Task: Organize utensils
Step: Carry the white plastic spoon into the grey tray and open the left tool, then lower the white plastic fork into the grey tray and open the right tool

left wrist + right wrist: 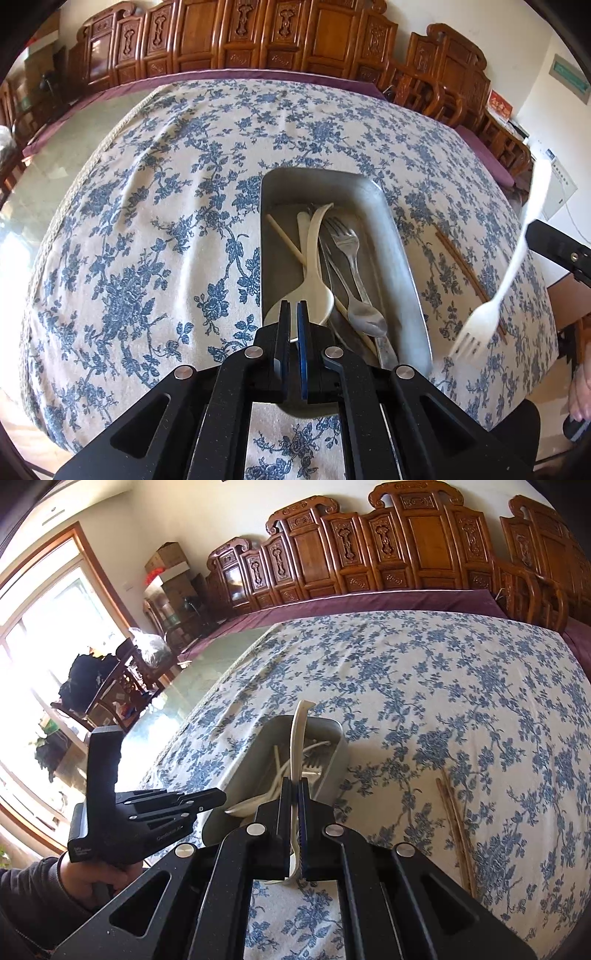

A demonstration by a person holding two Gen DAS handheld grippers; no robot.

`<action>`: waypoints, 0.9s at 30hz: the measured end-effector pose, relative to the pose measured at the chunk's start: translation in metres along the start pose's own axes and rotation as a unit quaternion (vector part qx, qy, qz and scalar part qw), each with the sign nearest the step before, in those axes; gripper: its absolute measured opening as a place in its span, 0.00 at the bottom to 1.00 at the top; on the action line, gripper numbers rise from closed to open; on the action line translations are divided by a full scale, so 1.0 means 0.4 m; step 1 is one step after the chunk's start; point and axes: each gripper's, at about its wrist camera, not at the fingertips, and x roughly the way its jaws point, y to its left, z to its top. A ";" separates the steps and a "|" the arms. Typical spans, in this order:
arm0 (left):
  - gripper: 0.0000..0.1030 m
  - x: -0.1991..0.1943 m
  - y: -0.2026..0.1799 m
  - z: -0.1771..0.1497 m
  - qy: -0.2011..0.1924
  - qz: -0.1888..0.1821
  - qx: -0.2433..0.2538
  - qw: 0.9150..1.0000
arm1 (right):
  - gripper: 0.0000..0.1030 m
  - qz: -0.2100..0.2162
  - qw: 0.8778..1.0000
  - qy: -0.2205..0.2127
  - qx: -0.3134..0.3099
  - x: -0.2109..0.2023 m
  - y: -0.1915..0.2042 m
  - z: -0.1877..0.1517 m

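A metal tray (pixel 391 229) on the flowered cloth holds two cream spoons (pixel 314 254), a metal fork (pixel 345 236), a metal spoon (pixel 365 317) and a chopstick (pixel 284 232). My left gripper (pixel 291 304) hangs shut and empty over the tray's near end, above a cream spoon's bowl. My right gripper (pixel 293 782) is shut on a white plastic fork (pixel 297 738). In the left wrist view that white fork (pixel 495 291) appears blurred in the air right of the tray, tines down. A pair of brown chopsticks (pixel 469 273) lies on the cloth to the right of the tray.
The table's blue-flowered cloth (pixel 166 221) ends at a glass-topped strip on the left. Carved wooden chairs (pixel 240 37) line the far side. A hand in a dark sleeve (pixel 92 878) holds the left gripper (pixel 218 797) beside the tray (pixel 332 771).
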 end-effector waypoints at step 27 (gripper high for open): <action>0.02 -0.145 0.067 0.006 -0.048 0.022 0.011 0.999 | 0.04 -0.001 0.995 0.084 -0.054 0.206 0.095 0.033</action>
